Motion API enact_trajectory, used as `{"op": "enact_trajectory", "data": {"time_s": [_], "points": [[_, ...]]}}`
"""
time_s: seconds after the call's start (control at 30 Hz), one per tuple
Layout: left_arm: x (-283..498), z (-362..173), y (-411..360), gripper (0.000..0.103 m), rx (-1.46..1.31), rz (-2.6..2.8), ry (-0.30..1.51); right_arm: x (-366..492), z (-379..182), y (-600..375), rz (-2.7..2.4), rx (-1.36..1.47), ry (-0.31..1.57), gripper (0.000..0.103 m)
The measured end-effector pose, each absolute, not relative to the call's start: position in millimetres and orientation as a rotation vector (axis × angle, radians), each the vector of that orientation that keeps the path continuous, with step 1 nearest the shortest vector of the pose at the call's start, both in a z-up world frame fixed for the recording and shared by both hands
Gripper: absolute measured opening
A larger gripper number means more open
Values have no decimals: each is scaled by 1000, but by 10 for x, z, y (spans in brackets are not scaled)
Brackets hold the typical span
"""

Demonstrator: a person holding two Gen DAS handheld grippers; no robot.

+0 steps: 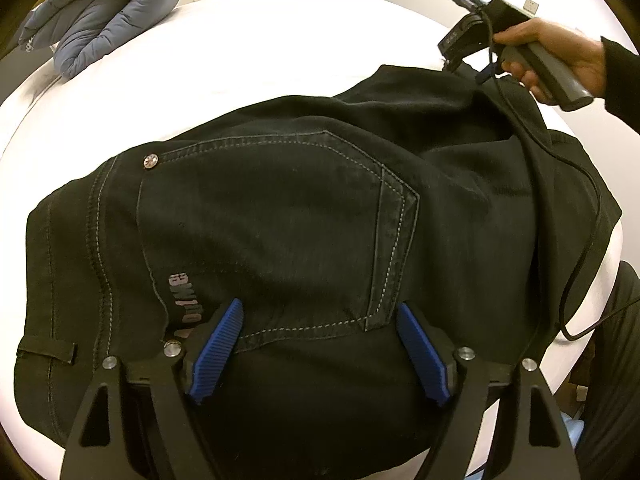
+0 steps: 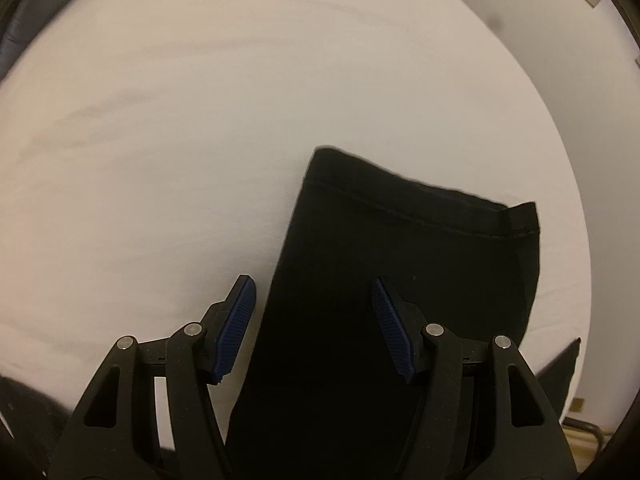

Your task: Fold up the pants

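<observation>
Black jeans (image 1: pixel 280 216) lie on a white bed (image 1: pixel 248 48), back pocket and rivet facing up. My left gripper (image 1: pixel 320 312) is open just above the pocket's lower edge near the waist, blue pads spread wide. In the left wrist view the right gripper body (image 1: pixel 472 24) shows at the far right over the legs, held by a hand. In the right wrist view the right gripper (image 2: pixel 314 292) is open above the leg end (image 2: pixel 400 260). The hemmed cuff (image 2: pixel 420 208) lies flat on the sheet.
A folded blue-grey quilt (image 1: pixel 108 12) lies at the bed's far left corner. A black cable (image 1: pixel 576 240) trails from the right gripper across the pants and off the bed's right edge. Cupboards stand behind the bed.
</observation>
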State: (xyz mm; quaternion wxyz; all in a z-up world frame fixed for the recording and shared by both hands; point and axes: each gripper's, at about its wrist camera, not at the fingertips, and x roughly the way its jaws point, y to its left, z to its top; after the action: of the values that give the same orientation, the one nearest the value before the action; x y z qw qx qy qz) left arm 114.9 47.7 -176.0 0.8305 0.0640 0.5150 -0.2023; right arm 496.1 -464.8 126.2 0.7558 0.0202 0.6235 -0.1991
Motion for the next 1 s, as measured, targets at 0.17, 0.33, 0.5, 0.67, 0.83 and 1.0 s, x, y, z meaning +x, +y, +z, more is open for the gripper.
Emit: {"op": "enact_trajectory", "data": {"time_s": [0.17,0.33,0.5,0.67,0.83,1.0], "points": [[1147,-1760,478,81,132,-429,1090,5033,1318,-4685,-485,107,1341,65],[1150,-1752,492,82,128,-430,1089,5066,1300,-4689,-455,91,1329,65],[1150,-1749,509,82,122,-426,1088,5115,1235,-4880,-383,123,1343,62],[1143,-1757,522,82,124,-426,1088,5117,1295,-4955,-321,119,1334,16],[1141,-1755,515,82,131,-426,1094,4977,1477,-5195,-305,201,1270,4],[1170,-1759,511,82,129,-424,1104,4167,2179,-5621,-260,377,1004,4]]}}
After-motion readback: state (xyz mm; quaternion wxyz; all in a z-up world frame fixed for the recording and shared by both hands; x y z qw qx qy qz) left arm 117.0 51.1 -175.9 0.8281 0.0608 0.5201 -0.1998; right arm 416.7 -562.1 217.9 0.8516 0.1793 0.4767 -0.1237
